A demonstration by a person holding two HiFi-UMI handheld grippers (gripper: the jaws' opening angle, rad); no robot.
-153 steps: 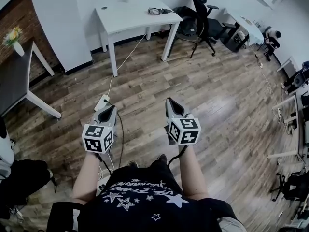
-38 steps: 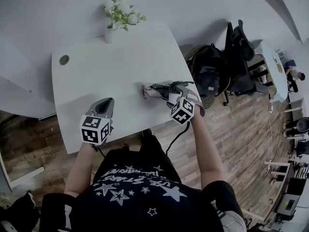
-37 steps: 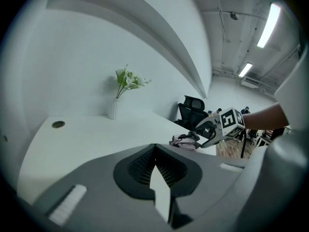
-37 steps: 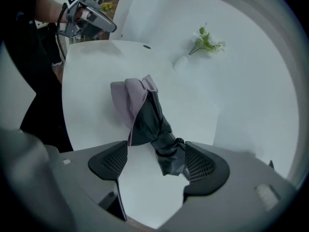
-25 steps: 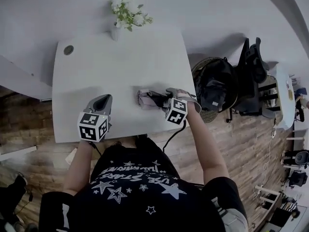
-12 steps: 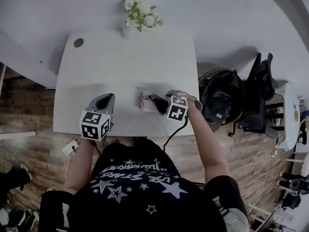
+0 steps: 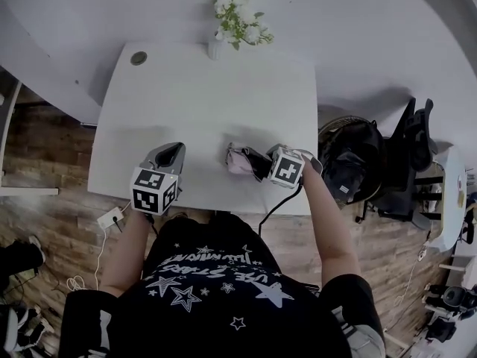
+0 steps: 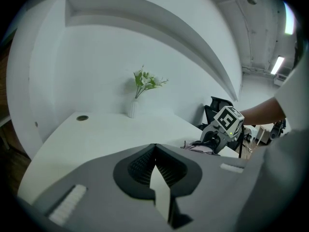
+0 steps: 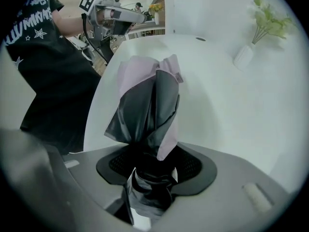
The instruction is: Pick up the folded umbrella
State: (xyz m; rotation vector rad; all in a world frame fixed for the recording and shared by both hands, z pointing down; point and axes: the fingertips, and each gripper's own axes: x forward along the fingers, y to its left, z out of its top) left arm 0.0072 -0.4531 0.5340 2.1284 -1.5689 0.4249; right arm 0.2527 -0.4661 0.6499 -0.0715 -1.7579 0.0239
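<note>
Right jaws coming in on the umbrella, and it's an end grab!

The umbrella (image 7: 246, 162) lies flat on the worktop (image 7: 186, 95), well toward the person from the vase (image 7: 216, 49) and a touch to its right. The right gripper (image 9: 150, 168) points steeply down over the narrow strapped end, jaws closing with that end between them, not yet clamped as far as I can see. The left gripper (image 8: 154, 151), also nearer the person than the vase and out to its left, has its jaws tip to tip, holding nothing. The danger: pinch only loose canopy folds and the body may sag, swing or slip free on the lift. Against half a second ago, the right jaws stand narrower; the umbrella hasn't moved.
</note>
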